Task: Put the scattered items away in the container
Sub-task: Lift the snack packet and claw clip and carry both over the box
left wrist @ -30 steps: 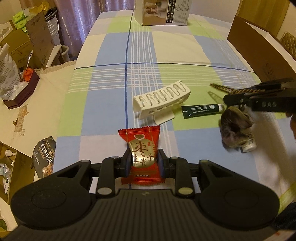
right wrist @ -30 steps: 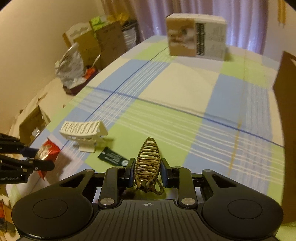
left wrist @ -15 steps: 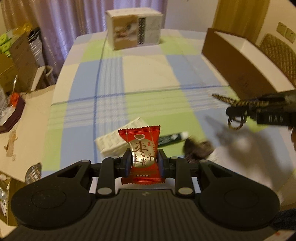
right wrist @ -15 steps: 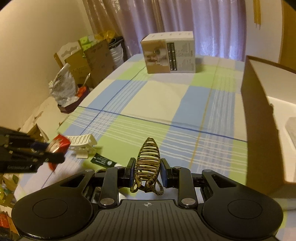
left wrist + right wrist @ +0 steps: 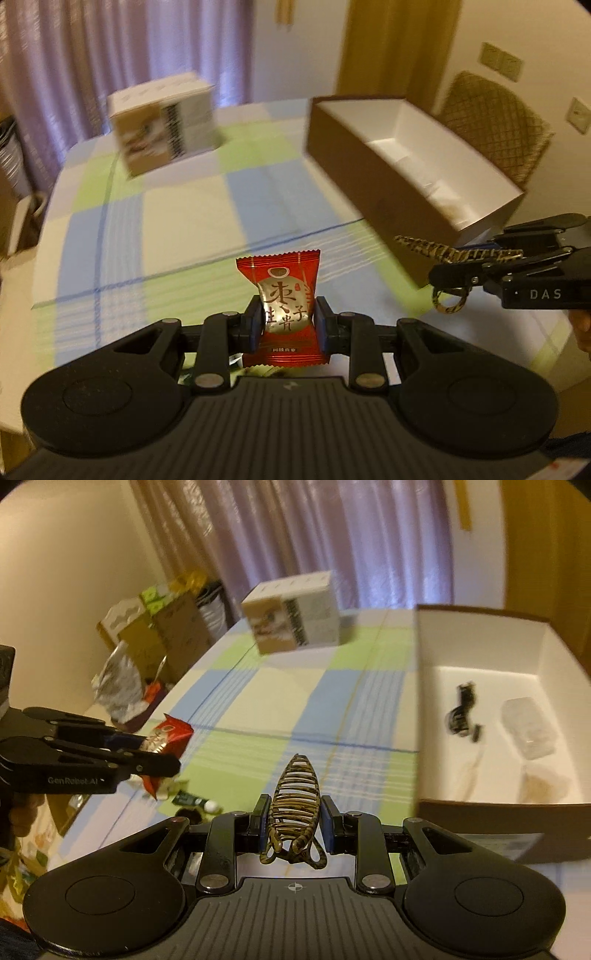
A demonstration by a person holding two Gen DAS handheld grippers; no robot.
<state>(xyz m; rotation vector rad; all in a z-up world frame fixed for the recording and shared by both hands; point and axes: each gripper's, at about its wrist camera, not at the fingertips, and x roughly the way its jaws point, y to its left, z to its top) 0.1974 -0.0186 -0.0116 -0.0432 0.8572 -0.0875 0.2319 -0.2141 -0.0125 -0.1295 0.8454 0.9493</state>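
Spreading under everything is the table [image 5: 177,206] with its checked cloth, and along its right edge sits the open brown container [image 5: 480,823], white inside. A printed carton [image 5: 295,613] stands near the far edge, well apart from the work.

Judging by what lies inside, the tidying is partly done: a small dark item [image 5: 461,712], a clear packet [image 5: 528,731] and a pale, blurred thing I cannot identify already rest on the container's floor, with plenty of bare floor around them. Two more items are in the air. The left gripper [image 5: 288,325] has its fingers clamped on a red snack packet [image 5: 284,306], held upright above the near part of the table. The right gripper [image 5: 293,823] is closed on a striped hair claw [image 5: 295,794], just beside the container's near left corner.

Left to do, by my reading: a dark green tube [image 5: 190,799] and some blurred bits beside it lie by the near left edge.

The container's wall stands tall, so both loads probably need to go over the rim before release; the cloth between is open.
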